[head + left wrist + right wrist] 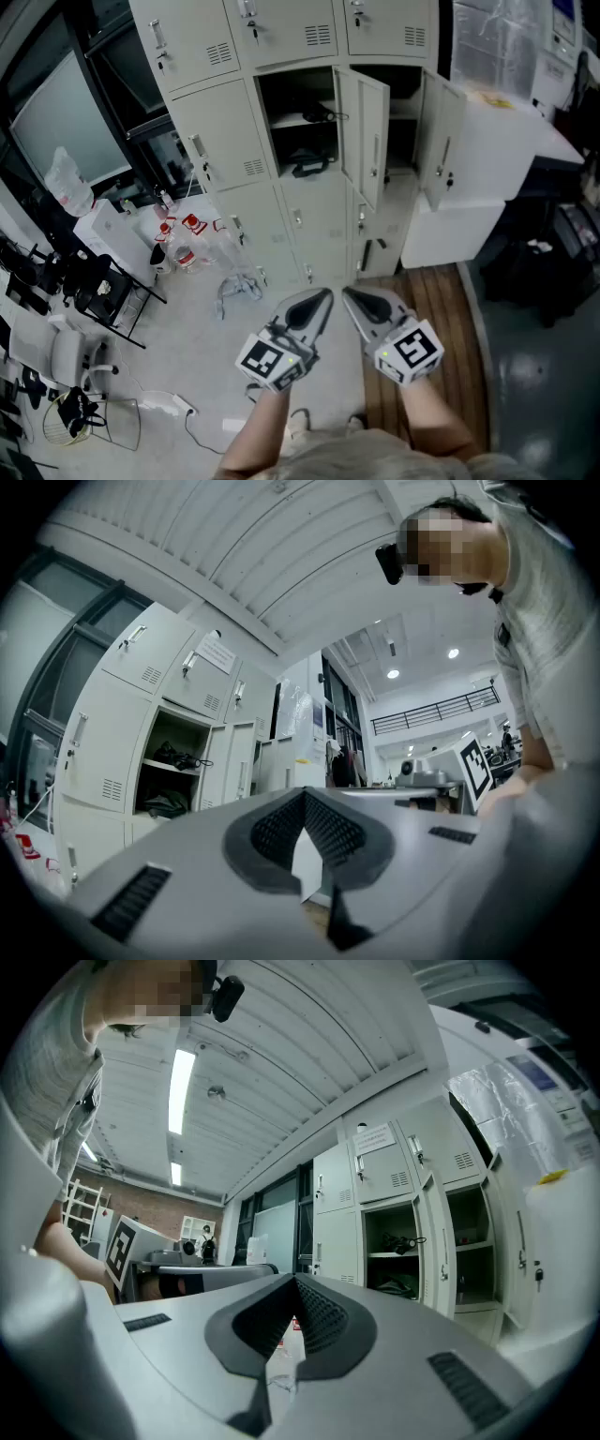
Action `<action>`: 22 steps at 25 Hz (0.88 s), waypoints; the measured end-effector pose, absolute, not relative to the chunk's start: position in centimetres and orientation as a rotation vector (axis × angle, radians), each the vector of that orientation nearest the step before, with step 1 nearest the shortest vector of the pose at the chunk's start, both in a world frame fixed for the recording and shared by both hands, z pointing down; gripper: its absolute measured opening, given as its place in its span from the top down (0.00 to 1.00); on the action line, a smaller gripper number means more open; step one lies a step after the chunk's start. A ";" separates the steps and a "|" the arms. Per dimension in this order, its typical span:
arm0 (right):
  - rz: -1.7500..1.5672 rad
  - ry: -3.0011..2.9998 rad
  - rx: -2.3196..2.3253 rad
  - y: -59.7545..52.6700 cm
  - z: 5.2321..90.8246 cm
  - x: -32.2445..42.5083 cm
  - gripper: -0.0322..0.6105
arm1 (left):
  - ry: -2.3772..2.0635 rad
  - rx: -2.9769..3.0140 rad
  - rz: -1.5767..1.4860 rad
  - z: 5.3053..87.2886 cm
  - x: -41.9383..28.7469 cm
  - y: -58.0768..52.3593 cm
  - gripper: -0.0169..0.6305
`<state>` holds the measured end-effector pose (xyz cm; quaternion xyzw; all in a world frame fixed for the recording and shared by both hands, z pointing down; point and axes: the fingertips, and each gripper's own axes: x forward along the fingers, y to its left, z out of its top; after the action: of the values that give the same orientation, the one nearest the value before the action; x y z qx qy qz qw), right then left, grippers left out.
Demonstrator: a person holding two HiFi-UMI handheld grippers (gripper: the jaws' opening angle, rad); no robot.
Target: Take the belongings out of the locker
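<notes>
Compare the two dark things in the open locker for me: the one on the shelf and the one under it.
The upper item lies on the shelf, while the lower item lies on the compartment floor beneath it. The upper item has a thin loop or cable sticking out to the right; the lower item looks like a bulkier bundle reaching the front edge. Both are dark and sit in the same open locker.

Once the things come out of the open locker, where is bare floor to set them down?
Free: the wooden boards in front of the white cabinet, and the pale floor between the crumpled plastic and the power strip. Crowded: the bottles and plastic at the foot of the lockers.
</notes>
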<state>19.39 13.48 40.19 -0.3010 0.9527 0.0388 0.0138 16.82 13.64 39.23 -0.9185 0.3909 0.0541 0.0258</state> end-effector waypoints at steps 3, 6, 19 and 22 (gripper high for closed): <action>0.107 2.965 -0.930 13.9 40.3 19.3 0.95 | 1.234 -2.855 0.202 39.2 16.8 14.0 0.97; 0.093 2.971 -0.934 14.2 40.5 19.2 0.95 | 1.232 -2.855 0.203 39.4 16.7 14.2 0.97; 0.071 2.980 -0.890 12.9 40.0 15.3 0.95 | 1.230 -2.876 0.281 38.4 13.4 12.4 0.97; 0.010 2.938 -0.840 12.5 39.5 13.8 0.95 | 1.237 -2.885 0.274 38.8 11.7 11.9 0.97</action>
<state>13.85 12.53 39.55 -0.2746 0.9606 0.0032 0.0428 11.68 11.91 38.80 -0.9157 0.3924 0.0869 -0.0047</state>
